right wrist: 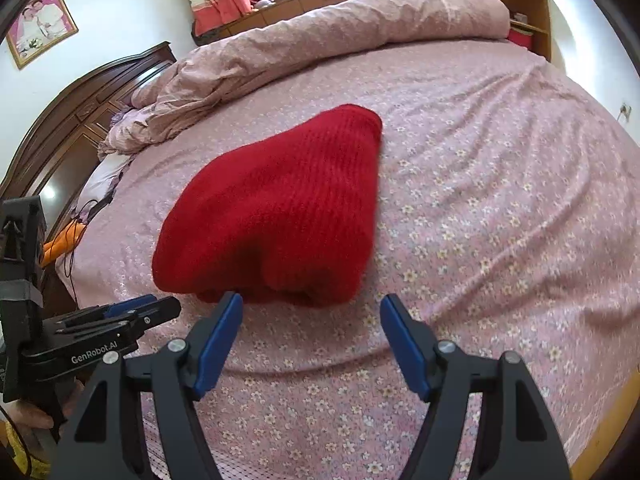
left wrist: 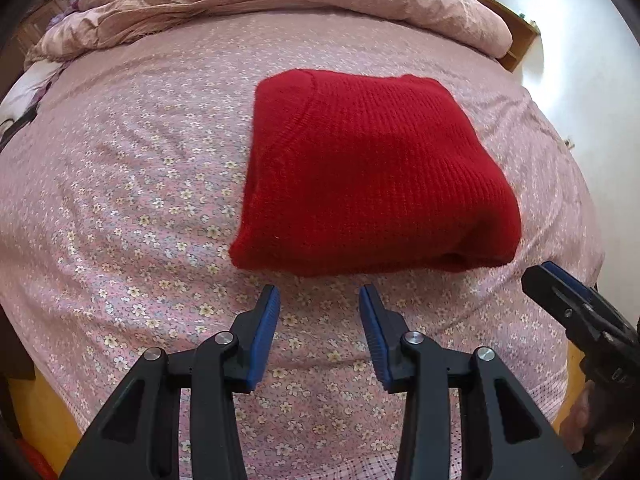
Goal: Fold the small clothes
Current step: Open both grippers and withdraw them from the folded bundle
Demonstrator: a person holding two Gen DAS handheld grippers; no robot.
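The left gripper [left wrist: 319, 296] stood partly open and empty; the right gripper [right wrist: 311, 305] gaped wider, holding nothing. The folded red knit sweater [left wrist: 360, 176] lay on the floral bedsheet [left wrist: 120, 200] just beyond both sets of fingertips, untouched. Both grippers angled down toward the bed, side by side.

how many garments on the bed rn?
1. A folded red sweater lies mid-bed on the floral sheet, just beyond both grippers' open fingers; neither touches it. The rumpled duvet at the far side could hide others.
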